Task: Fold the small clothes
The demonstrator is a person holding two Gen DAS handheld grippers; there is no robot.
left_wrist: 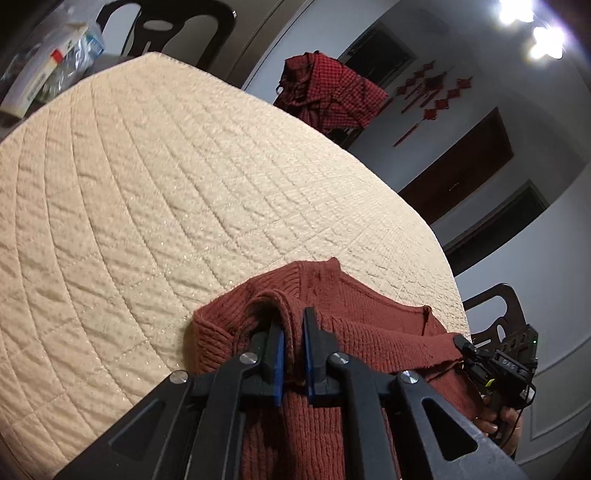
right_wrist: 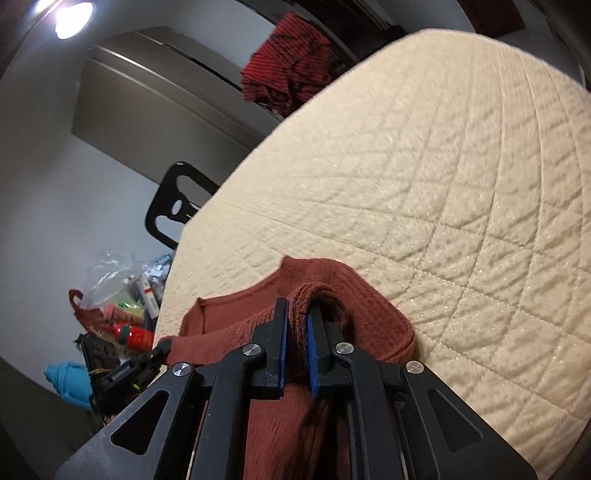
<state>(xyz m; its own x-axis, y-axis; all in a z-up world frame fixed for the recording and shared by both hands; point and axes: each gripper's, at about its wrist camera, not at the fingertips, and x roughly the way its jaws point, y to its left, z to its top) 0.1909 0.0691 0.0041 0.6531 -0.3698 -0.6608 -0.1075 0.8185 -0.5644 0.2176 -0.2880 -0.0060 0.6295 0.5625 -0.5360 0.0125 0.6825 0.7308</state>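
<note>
A rust-red knitted sweater hangs between my two grippers above the cream quilted table cover. My left gripper is shut on a bunched fold of the sweater. The right gripper shows at the far right of the left wrist view, at the other end of the sweater. In the right wrist view my right gripper is shut on a bunched fold of the sweater, above the quilted cover. The left gripper shows at the lower left of that view.
A red checked garment hangs over a chair beyond the table and also shows in the right wrist view. Dark chairs stand around the table. Boxes and bags lie at the table's far left corner; clutter lies on the floor.
</note>
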